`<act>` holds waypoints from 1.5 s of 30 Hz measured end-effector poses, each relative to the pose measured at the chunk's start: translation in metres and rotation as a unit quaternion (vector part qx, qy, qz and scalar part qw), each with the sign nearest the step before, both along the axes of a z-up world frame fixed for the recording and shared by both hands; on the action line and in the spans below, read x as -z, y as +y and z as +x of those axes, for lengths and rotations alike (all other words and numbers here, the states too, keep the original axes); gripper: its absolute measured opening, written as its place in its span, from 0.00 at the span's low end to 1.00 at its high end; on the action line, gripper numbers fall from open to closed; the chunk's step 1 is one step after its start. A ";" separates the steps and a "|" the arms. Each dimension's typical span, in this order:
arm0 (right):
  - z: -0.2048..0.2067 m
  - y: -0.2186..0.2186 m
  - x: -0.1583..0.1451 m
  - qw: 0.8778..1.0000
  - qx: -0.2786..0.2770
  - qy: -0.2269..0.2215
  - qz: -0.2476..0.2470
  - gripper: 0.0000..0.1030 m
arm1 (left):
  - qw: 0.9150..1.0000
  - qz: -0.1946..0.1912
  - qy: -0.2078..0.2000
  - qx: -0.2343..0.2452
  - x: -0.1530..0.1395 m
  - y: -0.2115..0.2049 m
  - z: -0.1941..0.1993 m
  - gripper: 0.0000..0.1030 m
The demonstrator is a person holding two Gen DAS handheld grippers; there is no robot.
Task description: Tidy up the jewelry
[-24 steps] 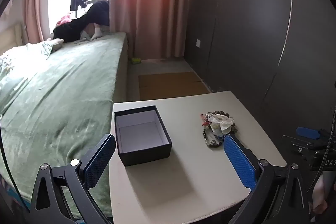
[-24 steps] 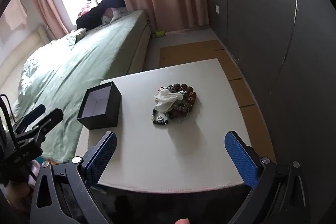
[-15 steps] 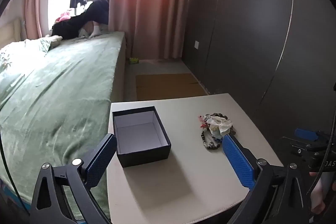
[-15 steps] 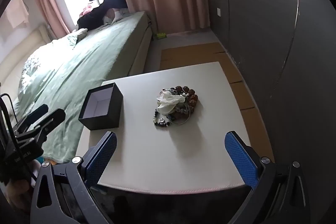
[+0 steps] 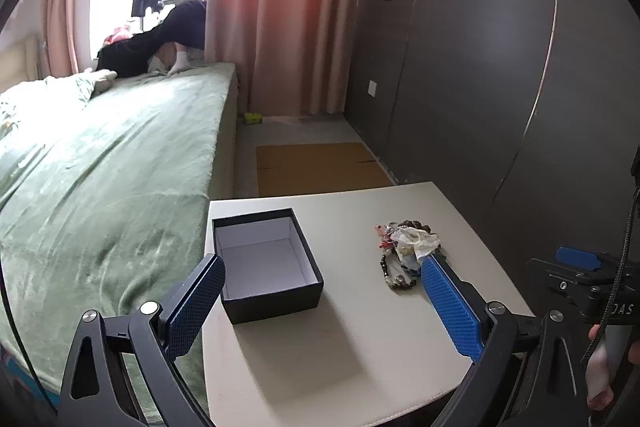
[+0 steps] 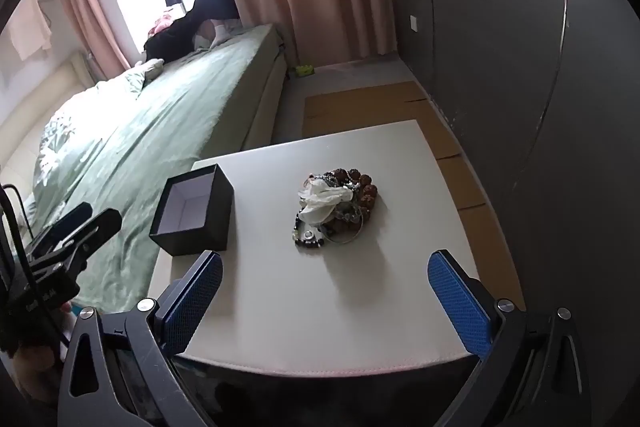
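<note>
A pile of jewelry, beaded bracelets, a metal ring and a white cloth flower, lies mid-table; it also shows in the left wrist view. An open black box with a white, empty inside stands at the table's left; it shows in the right wrist view too. My left gripper is open and empty, above the table's near side, with the box just ahead of its left finger. My right gripper is open and empty, short of the pile. The right gripper also appears at the left view's edge.
The small white table stands beside a bed with a green cover on the left. A dark panelled wall is on the right. Cardboard sheets lie on the floor beyond the table. Pink curtains hang at the far window.
Both grippers have edged slightly forward toward the table; the left view has shifted a little so the box and pile sit lower and nearer. Both stay open.
</note>
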State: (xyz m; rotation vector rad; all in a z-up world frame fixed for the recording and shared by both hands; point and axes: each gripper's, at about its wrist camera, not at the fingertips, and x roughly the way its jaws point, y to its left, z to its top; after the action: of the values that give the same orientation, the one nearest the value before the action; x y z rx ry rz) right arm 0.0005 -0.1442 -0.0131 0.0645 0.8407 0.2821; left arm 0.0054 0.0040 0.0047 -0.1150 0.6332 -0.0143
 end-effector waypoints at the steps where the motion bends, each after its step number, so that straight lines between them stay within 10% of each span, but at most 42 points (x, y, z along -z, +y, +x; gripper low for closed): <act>1: 0.000 0.000 0.001 1.000 0.001 0.001 0.001 1.00 | 1.000 0.001 0.000 0.001 0.000 0.000 0.000 0.96; 45: 0.001 -0.001 0.002 1.000 0.011 -0.006 -0.013 1.00 | 1.000 -0.006 0.003 0.003 0.004 0.005 -0.002 0.96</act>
State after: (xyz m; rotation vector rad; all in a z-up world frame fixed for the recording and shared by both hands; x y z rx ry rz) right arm 0.0013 -0.1450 -0.0156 0.0481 0.8312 0.2503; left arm 0.0031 0.0089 0.0009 -0.1243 0.6393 -0.0243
